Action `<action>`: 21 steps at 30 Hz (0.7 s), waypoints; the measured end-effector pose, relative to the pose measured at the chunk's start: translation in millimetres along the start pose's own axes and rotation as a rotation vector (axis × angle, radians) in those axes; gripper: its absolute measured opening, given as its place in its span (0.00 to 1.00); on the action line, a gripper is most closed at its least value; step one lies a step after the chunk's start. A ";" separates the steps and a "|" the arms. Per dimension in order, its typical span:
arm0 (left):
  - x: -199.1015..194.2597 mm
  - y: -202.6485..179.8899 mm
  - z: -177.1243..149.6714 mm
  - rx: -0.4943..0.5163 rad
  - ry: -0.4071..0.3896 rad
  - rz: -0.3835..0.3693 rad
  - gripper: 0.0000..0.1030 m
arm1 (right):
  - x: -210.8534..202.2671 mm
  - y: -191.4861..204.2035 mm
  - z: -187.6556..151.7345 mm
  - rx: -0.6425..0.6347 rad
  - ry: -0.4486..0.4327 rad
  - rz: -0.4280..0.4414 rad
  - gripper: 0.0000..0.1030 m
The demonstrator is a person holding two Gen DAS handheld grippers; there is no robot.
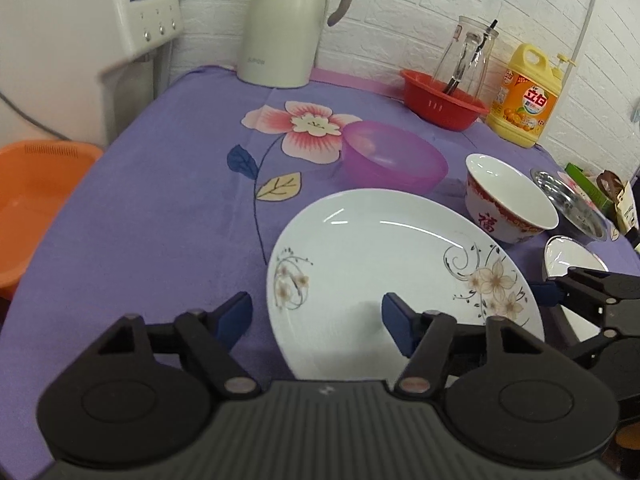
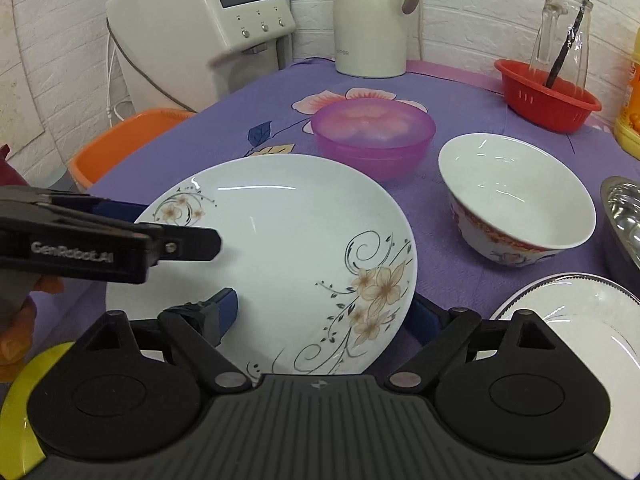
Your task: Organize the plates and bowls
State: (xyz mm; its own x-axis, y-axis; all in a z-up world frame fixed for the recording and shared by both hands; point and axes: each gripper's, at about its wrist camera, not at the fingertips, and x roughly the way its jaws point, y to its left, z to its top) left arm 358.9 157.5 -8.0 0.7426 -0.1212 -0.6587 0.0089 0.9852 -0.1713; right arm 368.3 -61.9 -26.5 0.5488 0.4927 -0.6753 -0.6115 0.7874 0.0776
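Note:
A large white plate with flower prints [image 1: 376,264] [image 2: 280,256] lies on the purple tablecloth. My left gripper [image 1: 316,316] is open, its fingers straddling the plate's near left edge. My right gripper [image 2: 324,316] is open, its fingers astride the plate's near right edge; it also shows at the right in the left wrist view [image 1: 560,292]. Behind the plate stand a purple plastic bowl [image 1: 392,158] [image 2: 372,136] and a white bowl with red trim [image 1: 508,200] [image 2: 516,200]. A second white plate [image 2: 580,312] and a steel bowl [image 1: 572,204] lie to the right.
A white thermos jug [image 1: 288,24], a red basket [image 1: 444,100] with a glass carafe, and a yellow detergent bottle [image 1: 524,96] stand at the back. A white appliance [image 2: 200,28] and an orange basin [image 1: 36,204] are off the table's left edge.

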 end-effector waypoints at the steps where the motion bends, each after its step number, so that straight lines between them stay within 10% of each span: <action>1: 0.5 -2.9 -1.0 0.026 -0.003 0.019 0.52 | -1.6 0.6 -1.3 0.000 0.001 0.009 1.00; 11: -1.3 -14.4 6.7 -0.013 0.005 0.068 0.35 | 0.8 6.4 0.0 0.013 -0.016 -0.023 1.00; 21: -82.8 -38.6 9.6 0.038 -0.130 0.083 0.35 | -68.0 28.5 4.0 0.030 -0.144 -0.021 1.00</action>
State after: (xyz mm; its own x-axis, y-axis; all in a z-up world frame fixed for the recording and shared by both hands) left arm 303.5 130.7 60.2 0.8220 -0.0254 -0.5689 -0.0323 0.9953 -0.0910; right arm 315.8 -71.5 24.5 0.6392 0.5222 -0.5646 -0.5827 0.8080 0.0876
